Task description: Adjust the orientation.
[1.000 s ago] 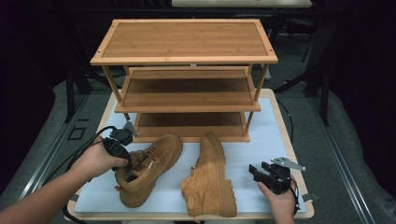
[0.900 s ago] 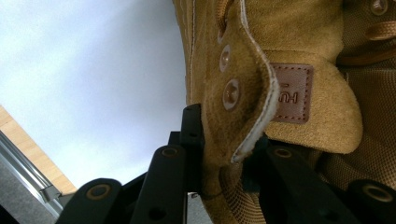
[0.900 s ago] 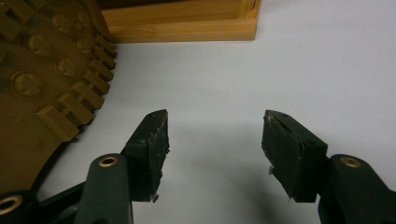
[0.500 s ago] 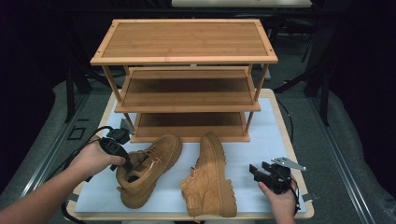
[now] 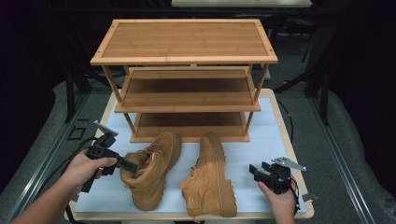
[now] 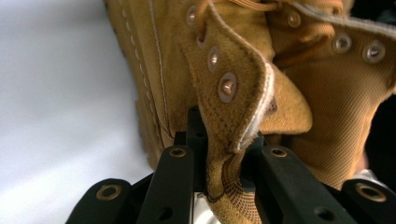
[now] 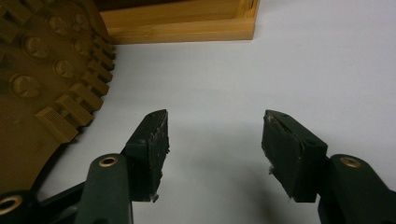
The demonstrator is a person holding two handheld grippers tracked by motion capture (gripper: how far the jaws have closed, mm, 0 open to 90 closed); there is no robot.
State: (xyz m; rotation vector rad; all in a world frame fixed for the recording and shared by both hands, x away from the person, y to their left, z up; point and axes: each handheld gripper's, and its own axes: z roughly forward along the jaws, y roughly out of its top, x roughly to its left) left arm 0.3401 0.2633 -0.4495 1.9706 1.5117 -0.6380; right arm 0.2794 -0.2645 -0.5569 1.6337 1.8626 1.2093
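Left gripper (image 6: 224,154): jaws just closing, clamped on collar flap of left boot (image 5: 152,168), lying on white mat (image 5: 261,135). Right gripper (image 7: 212,149): jaws apart, empty, beside sole of right boot (image 5: 210,179). Bamboo rack (image 5: 187,84) behind.

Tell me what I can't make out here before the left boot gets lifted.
- Left gripper pads: left gripper view, hidden behind the left boot collar flap they close on.
- Right boot upper: right gripper view, cut off by the frame's left edge; sole alone visible.
- Bottom shelf: high view, its back shadowed by the rack above.
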